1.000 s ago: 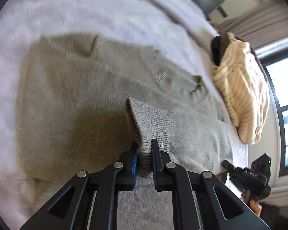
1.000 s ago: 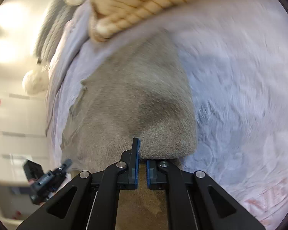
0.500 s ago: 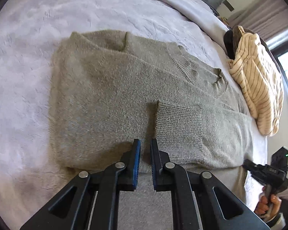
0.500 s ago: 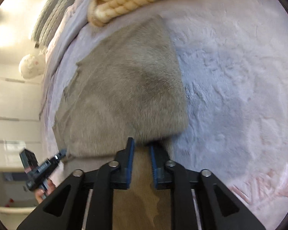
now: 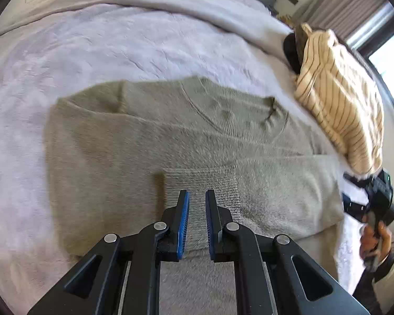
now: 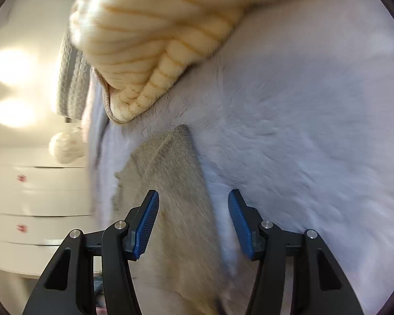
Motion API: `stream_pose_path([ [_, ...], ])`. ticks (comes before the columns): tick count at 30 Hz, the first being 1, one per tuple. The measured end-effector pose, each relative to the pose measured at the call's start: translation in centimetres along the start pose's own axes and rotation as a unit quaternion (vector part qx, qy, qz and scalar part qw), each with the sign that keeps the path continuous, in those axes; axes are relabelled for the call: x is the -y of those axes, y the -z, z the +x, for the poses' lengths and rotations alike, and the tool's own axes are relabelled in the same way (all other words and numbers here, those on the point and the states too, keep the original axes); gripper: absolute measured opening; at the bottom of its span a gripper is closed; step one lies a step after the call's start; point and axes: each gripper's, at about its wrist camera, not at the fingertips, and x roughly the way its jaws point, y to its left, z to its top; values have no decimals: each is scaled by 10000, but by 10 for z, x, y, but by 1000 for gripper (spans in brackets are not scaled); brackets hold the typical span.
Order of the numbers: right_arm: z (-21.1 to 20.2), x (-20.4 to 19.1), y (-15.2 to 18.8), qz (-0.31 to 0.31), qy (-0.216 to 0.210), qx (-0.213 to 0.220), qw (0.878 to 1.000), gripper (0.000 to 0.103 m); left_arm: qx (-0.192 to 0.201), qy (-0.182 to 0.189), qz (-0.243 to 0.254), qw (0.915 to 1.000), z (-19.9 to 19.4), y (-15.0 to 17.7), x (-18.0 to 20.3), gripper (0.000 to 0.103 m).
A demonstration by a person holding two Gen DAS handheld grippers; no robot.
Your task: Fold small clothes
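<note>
A grey-green knit sweater (image 5: 144,141) lies flat on the bed, both sleeves folded across its body; a ribbed cuff (image 5: 205,181) lies in the middle. My left gripper (image 5: 197,197) hovers just above the cuff, its jaws a narrow gap apart and empty. The right gripper (image 5: 373,202) shows at the sweater's right edge in the left wrist view. In the right wrist view my right gripper (image 6: 193,199) is open wide and empty over the sweater's edge (image 6: 170,173).
A pale lilac fuzzy blanket (image 5: 118,47) covers the bed. A cream striped garment (image 5: 338,99) is piled at the right, close above the right gripper (image 6: 155,34). White drawers (image 6: 26,199) stand beyond the bed's edge.
Both grippers let go of the sweater's sleeve and edge and drew back. The right jaws opened wide; the left jaws parted slightly. The sweater now lies flat.
</note>
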Motion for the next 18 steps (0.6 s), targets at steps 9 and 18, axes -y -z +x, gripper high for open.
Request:
stream_pose_path([
  [9, 9, -110, 33, -2972, 1861, 257, 9362, 8, -138, -493, 240, 9984, 21, 10, 9, 13],
  [18, 30, -69, 29, -2615, 2557, 320, 9302, 18, -117, -551, 375, 9977, 27, 12, 7, 13],
])
